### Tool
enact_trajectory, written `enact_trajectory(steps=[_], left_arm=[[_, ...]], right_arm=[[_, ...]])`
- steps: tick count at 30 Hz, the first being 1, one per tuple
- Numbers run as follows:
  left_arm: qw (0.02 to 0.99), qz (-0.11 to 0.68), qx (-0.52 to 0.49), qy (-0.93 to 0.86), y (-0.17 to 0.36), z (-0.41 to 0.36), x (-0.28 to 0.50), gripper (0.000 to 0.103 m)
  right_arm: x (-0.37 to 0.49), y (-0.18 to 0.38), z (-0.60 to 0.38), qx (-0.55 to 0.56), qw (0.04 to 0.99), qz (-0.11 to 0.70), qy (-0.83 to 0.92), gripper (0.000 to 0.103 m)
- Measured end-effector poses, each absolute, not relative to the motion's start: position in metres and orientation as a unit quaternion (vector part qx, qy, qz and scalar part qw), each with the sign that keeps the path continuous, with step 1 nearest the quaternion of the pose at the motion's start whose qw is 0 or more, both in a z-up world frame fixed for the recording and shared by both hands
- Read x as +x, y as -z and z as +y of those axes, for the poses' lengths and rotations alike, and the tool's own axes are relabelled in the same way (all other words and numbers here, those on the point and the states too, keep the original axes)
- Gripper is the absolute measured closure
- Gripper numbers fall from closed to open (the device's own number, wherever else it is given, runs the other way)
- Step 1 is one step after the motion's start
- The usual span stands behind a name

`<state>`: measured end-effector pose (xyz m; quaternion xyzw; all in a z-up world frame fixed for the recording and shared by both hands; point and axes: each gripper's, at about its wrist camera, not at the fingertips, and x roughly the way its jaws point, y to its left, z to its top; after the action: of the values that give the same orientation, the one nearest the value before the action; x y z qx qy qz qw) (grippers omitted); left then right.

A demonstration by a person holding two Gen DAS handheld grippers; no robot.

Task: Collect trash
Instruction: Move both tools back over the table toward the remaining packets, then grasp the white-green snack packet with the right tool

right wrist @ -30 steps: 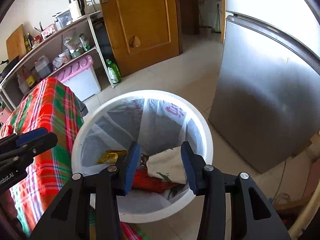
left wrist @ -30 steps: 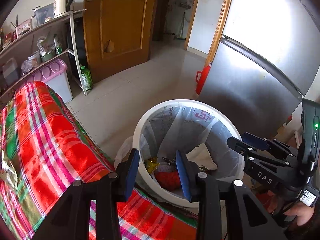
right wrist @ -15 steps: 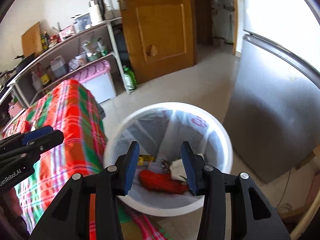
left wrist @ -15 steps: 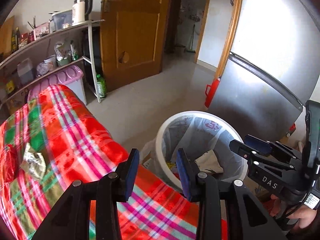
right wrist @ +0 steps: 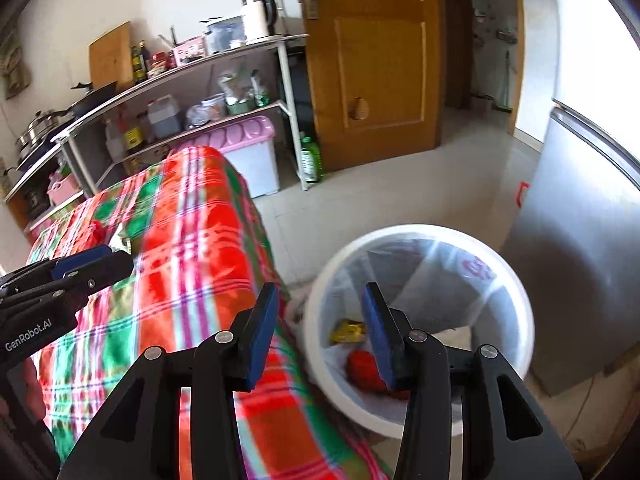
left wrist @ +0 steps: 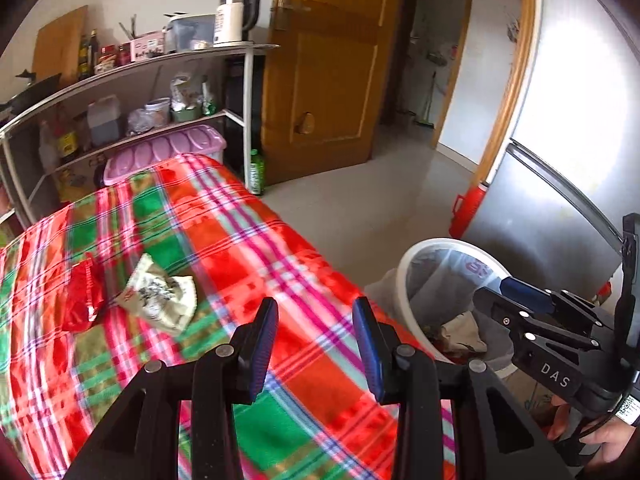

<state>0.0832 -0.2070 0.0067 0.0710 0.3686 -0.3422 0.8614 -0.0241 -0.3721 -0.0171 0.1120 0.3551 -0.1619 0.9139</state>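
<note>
A white trash bin (left wrist: 404, 280) with a clear liner stands on the floor beside the table; it also shows in the right wrist view (right wrist: 516, 280) with red, yellow and pale wrappers inside. On the red-and-green plaid tablecloth (left wrist: 240, 248) lie a crumpled pale wrapper (left wrist: 160, 298) and a red wrapper (left wrist: 82, 300). My left gripper (left wrist: 316, 344) is open and empty above the cloth, right of the wrappers. My right gripper (right wrist: 320, 336) is open and empty over the table edge and the bin's left rim.
A metal shelf rack (left wrist: 132, 92) with bottles, jars and a kettle stands behind the table. A pink-lidded storage box (left wrist: 164, 152) and a green bottle (left wrist: 256, 172) sit on the floor. A steel fridge (left wrist: 560, 140) stands right of the bin, a wooden door (left wrist: 328, 80) behind.
Both grippers have swung left and up, away from the bin toward the table. The wrappers on the cloth have come into the left wrist view. Both stay open and empty.
</note>
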Motion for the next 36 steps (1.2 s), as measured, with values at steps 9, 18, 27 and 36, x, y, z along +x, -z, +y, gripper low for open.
enact_trajectory(steps=[9, 18, 27, 36], left_arm=[[0.878, 0.37, 0.046, 0.301, -0.007, -0.156, 0.108, 0.061], [0.891, 0.374, 0.023, 0.256, -0.005, -0.101, 0.14, 0.057], [0.897, 0.388, -0.001, 0.212, 0.005, -0.043, 0.177, 0.051], [0.888, 0.407, -0.012, 0.213, 0.021, -0.019, 0.21, 0.043]], right_arm=[[0.007, 0.012, -0.333, 0.085, 0.922, 0.358, 0.121, 0.059], [0.044, 0.014, -0.292, 0.066, 0.928, 0.361, 0.07, 0.059], [0.088, 0.019, -0.258, 0.057, 0.926, 0.374, -0.003, 0.049], [0.139, 0.038, -0.229, 0.028, 0.914, 0.4, -0.052, 0.047]])
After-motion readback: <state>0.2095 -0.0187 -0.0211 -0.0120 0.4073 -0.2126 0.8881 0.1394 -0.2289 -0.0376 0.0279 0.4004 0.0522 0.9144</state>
